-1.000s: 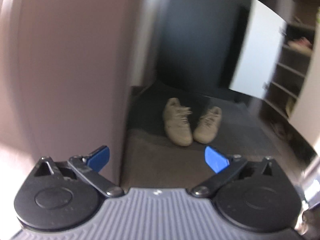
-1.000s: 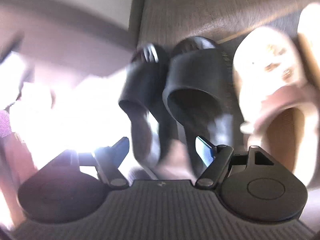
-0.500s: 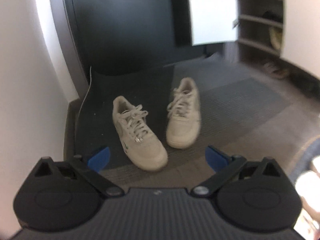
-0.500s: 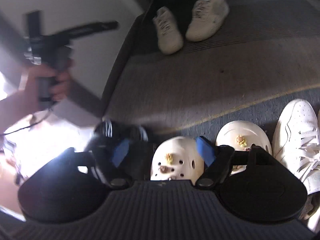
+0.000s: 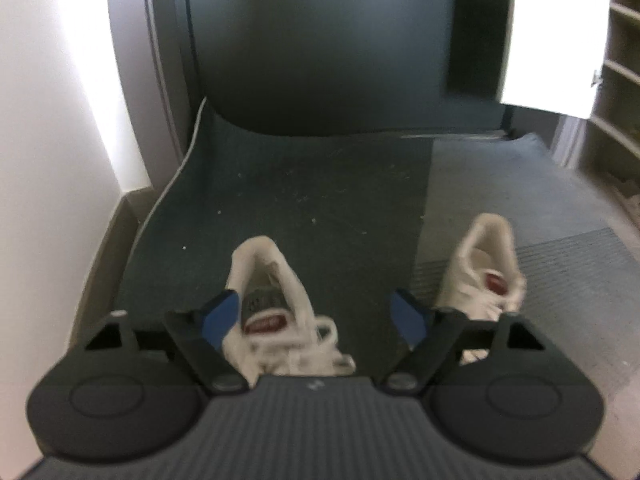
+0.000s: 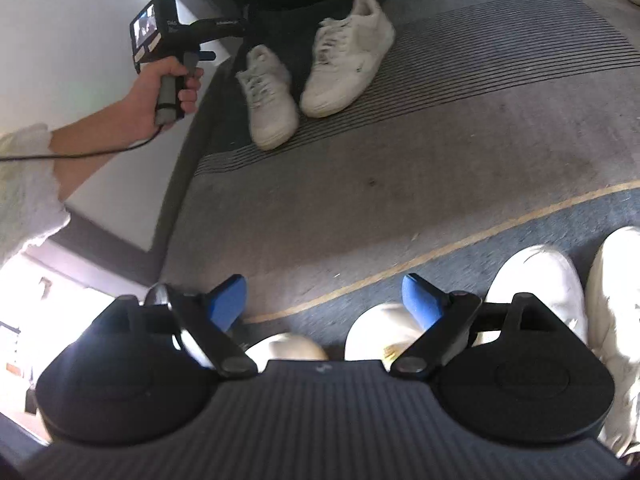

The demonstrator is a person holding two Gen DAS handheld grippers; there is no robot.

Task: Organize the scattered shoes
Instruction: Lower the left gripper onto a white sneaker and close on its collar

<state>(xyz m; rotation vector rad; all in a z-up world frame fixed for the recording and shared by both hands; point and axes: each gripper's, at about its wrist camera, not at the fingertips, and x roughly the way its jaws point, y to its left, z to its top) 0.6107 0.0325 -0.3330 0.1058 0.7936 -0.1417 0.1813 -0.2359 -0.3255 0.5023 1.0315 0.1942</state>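
Two white lace-up sneakers stand on a dark door mat [image 5: 300, 184]. My left gripper [image 5: 314, 316] hangs low over the left sneaker [image 5: 272, 272]. Its jaws are closing with that shoe's collar and tongue between them. The left pad [image 5: 220, 316] is beside the collar and the right pad [image 5: 408, 316] stands clear of it. The other sneaker [image 5: 488, 264] lies just outside the right finger. In the right wrist view both sneakers [image 6: 268, 96] [image 6: 348, 56] sit far ahead, and a hand [image 6: 168, 80] holds the left tool beside them. My right gripper [image 6: 324, 300] is open and holds nothing, above cream clogs [image 6: 380, 332].
A dark door [image 5: 320, 40] and a pale wall [image 5: 60, 120] close off the mat's far and left sides. An open shoe cabinet with shelves [image 5: 616, 80] stands at the right. More white sneakers [image 6: 536, 280] line the blue rug next to the clogs.
The left gripper has swept forward and down onto the sneakers, and its jaws have narrowed around the left one. The right wrist view has shifted from black slides to the clogs and backed off.
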